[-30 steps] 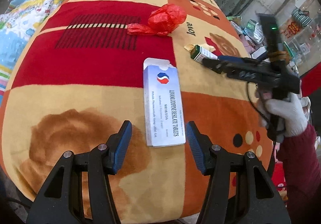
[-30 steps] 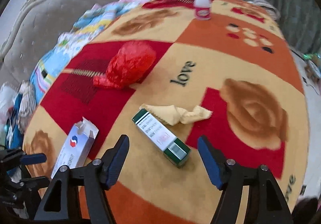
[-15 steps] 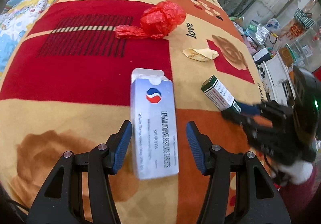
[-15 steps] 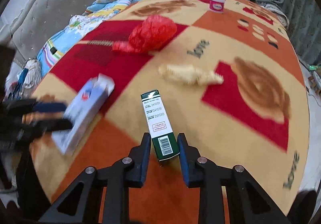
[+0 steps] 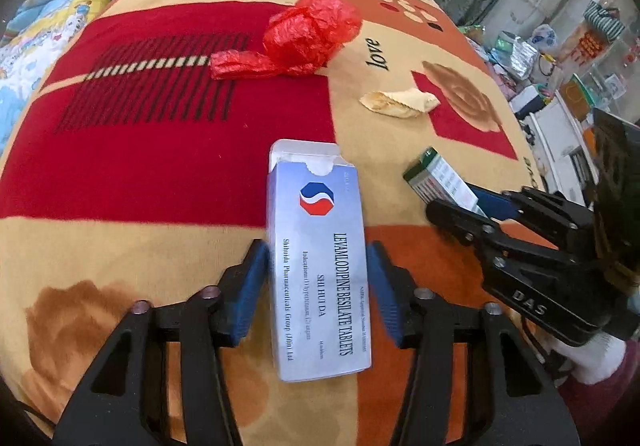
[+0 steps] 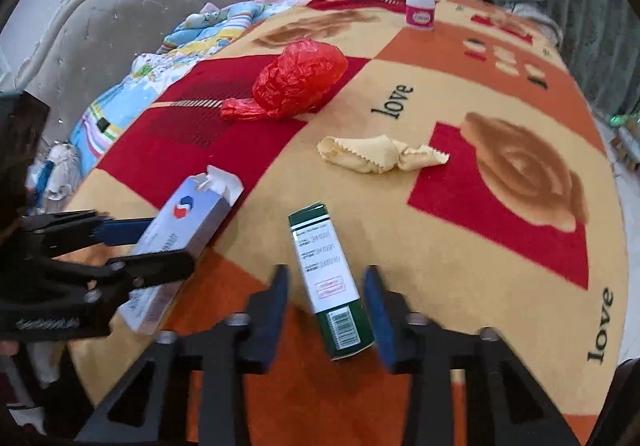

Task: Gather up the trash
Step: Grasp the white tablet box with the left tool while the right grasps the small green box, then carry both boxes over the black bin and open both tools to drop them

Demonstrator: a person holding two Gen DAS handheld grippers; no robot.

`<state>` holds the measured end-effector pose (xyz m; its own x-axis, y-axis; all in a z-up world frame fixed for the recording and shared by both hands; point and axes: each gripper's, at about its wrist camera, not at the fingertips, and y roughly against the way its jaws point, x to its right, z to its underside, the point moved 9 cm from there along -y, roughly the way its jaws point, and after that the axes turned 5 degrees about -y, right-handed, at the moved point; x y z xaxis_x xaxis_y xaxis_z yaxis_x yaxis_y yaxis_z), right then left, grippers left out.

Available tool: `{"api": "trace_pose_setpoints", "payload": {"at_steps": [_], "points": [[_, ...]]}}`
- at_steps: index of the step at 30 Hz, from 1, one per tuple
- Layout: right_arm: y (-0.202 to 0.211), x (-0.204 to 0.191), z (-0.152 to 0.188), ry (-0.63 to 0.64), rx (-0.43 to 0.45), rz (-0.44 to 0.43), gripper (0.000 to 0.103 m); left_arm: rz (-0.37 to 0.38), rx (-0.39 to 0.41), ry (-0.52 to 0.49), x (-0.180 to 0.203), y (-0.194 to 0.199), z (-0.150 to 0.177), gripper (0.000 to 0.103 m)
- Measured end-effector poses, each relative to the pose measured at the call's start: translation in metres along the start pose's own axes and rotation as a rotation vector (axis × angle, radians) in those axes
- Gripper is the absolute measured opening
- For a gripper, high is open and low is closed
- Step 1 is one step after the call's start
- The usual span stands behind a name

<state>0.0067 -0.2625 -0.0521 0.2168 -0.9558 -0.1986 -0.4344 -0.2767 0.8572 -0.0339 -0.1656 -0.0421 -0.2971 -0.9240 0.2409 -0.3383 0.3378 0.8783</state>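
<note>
Left wrist: left tool (image 5: 316, 278) just closing, clamps glossy rectangular tablet carton (image 5: 318, 266).

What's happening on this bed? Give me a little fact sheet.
surface: patterned blanket
left gripper: jaws have just been closing; pads against the white box
right gripper: jaws have just been opening; green box between them, gap on one side
lying loose: red bag, yellow cloth, small bottle
</note>
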Motion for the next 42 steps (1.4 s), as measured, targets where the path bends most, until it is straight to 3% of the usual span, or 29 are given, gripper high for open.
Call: {"api": "trace_pose_setpoints", "payload": {"at_steps": [4, 10, 15, 17, 19, 23, 24, 25, 27, 33, 42], "points": [[0.007, -0.003, 0.006, 0.005, 0.009, -0.012, 0.022, 0.028, 0.017, -0.004, 0.009, 0.009, -0.001, 0.048], [0.040, 0.009, 0.011, -0.040, 0.069, -0.031, 0.021, 0.041, 0.054, -0.042, 0.035, 0.019, -0.011, 0.048], [0.046, 0.015, 0.015, -0.063, 0.060, -0.045, 0.021, 0.034, 0.060, -0.026, 0.033, 0.023, -0.010, 0.048], [0.048, 0.011, 0.010, -0.060, 0.084, -0.050, 0.025, 0.026, 0.056, -0.018, 0.028, 0.025, -0.008, 0.048], [0.044, 0.006, 0.004, -0.064, 0.078, -0.062, 0.038, 0.017, 0.052, -0.011, 0.022, 0.027, -0.005, 0.048], [0.022, -0.008, -0.004, -0.032, 0.037, -0.038, 0.038, 0.009, 0.052, -0.007, 0.016, 0.030, -0.001, 0.048], [0.015, -0.009, -0.005, -0.024, 0.025, -0.030, 0.034, 0.010, 0.051, -0.008, 0.017, 0.030, 0.000, 0.048], [0.008, -0.011, -0.005, -0.012, 0.013, -0.022, 0.023, 0.012, 0.049, -0.011, 0.018, 0.029, 0.001, 0.048], [0.001, -0.008, -0.003, -0.005, 0.001, 0.005, 0.021, 0.021, 0.045, -0.019, 0.023, 0.028, 0.002, 0.048], [0.032, 0.007, 0.007, -0.033, 0.041, -0.013, 0.020, 0.054, 0.053, -0.045, 0.047, 0.025, -0.006, 0.048], [0.091, 0.070, 0.039, -0.164, 0.111, 0.026, 0.020, 0.100, 0.056, -0.145, 0.115, 0.017, -0.018, 0.048]]}}
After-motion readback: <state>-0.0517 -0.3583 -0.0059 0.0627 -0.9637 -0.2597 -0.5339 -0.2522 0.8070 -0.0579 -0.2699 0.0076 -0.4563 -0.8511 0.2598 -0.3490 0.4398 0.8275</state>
